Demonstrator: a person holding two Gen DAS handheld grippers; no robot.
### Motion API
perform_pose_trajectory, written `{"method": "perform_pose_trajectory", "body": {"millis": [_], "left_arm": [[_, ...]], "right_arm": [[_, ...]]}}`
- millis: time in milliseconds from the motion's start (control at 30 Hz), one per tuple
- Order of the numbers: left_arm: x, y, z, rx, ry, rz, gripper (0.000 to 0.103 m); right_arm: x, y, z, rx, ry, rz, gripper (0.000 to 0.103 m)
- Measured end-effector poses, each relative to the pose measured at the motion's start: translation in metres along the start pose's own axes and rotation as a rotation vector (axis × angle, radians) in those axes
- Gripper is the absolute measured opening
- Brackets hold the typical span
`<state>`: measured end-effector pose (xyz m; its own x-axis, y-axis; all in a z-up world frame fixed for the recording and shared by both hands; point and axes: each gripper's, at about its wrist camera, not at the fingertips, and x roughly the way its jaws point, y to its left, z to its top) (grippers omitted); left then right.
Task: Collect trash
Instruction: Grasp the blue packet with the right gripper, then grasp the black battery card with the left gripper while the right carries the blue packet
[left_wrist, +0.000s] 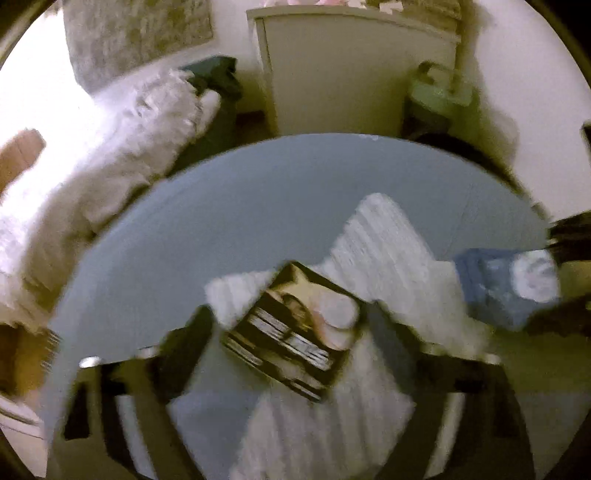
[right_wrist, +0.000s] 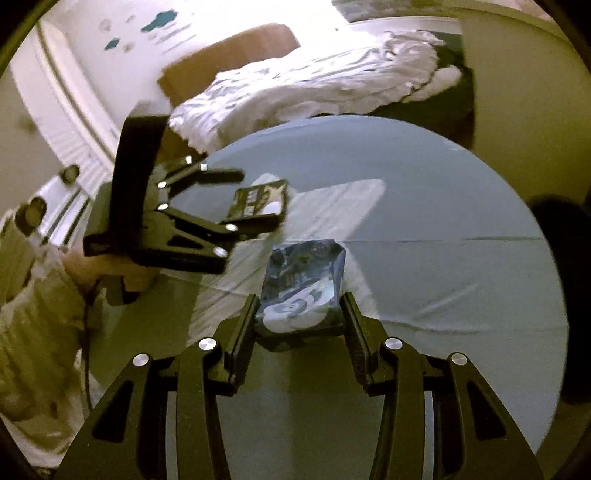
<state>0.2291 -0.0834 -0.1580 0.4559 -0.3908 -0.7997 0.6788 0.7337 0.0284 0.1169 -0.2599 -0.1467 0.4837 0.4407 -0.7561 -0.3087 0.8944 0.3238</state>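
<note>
A round table (right_wrist: 424, 206) with a smooth, pale blue-grey top fills both views, and a thin sheet of clear ridged plastic (left_wrist: 384, 243) lies flat across its middle. The right gripper (right_wrist: 299, 317) has its two black ribbed fingers clamped on the near end of a soft, crinkled blue packet (right_wrist: 303, 284) printed with white shapes, the packet's far end pointing across the table. The left gripper (left_wrist: 291, 332) has its fingers spread wide to either side of a flat, glossy black wrapper (left_wrist: 291, 332) with pale lettering; its own view is smeared, so whether the fingers touch the wrapper cannot be told. From the right wrist the left gripper (right_wrist: 236, 199) shows at the table's left edge with the black wrapper (right_wrist: 258, 203) between its tips, over the plastic sheet. Beyond the far edge a rumpled white duvet (right_wrist: 303, 92) lies heaped beside a brown cardboard piece (right_wrist: 229, 55). Only the left wrist view shows the plain white cabinet (left_wrist: 351, 74) beyond the table and a pale green item (left_wrist: 439, 96) to its right; only the right wrist view shows the person's light sleeve (right_wrist: 40, 302) at the near left.
</note>
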Motion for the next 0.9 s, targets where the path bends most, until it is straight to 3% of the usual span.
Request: {"method": "perform_pose_trajectory", "body": {"millis": [133, 267, 433, 500, 567, 600, 700, 733, 833, 900], "left_arm": [[-0.008, -0.006, -0.009, -0.019, -0.015, 0.016, 0.066], [-0.016, -0.007, -0.017, -0.059, -0.023, 0.011, 0.049], [-0.023, -0.01, -0.023, -0.063, -0.019, 0.006, 0.045], [-0.023, -0.014, -0.023, -0.043, -0.018, 0.027, 0.049], [-0.02, -0.02, -0.022, -0.014, -0.009, 0.048, 0.08], [-0.018, -0.024, -0.021, 0.007, -0.014, 0.073, 0.084], [-0.013, -0.034, -0.017, 0.053, -0.021, 0.079, 0.084], [-0.012, -0.036, -0.015, 0.057, -0.02, 0.066, 0.081], [-0.009, -0.035, -0.009, 0.03, -0.025, 0.0, 0.05], [-0.009, -0.036, -0.007, 0.035, -0.031, 0.013, 0.039]], "right_arm": [[-0.007, -0.01, -0.007, 0.038, -0.015, 0.009, 0.045], [0.003, -0.007, -0.006, 0.046, -0.012, 0.025, 0.045], [0.01, -0.006, -0.006, 0.049, -0.009, 0.033, 0.045], [0.01, -0.006, -0.007, 0.055, -0.011, 0.035, 0.045], [0.01, -0.008, -0.006, 0.061, -0.01, 0.037, 0.045], [0.012, -0.009, -0.004, 0.062, -0.009, 0.037, 0.045], [0.012, -0.008, -0.006, 0.06, -0.008, 0.036, 0.045], [0.012, -0.009, -0.007, 0.059, -0.007, 0.036, 0.045], [0.011, -0.008, -0.008, 0.062, -0.009, 0.038, 0.045], [0.011, -0.008, -0.008, 0.063, -0.012, 0.039, 0.045]]}}
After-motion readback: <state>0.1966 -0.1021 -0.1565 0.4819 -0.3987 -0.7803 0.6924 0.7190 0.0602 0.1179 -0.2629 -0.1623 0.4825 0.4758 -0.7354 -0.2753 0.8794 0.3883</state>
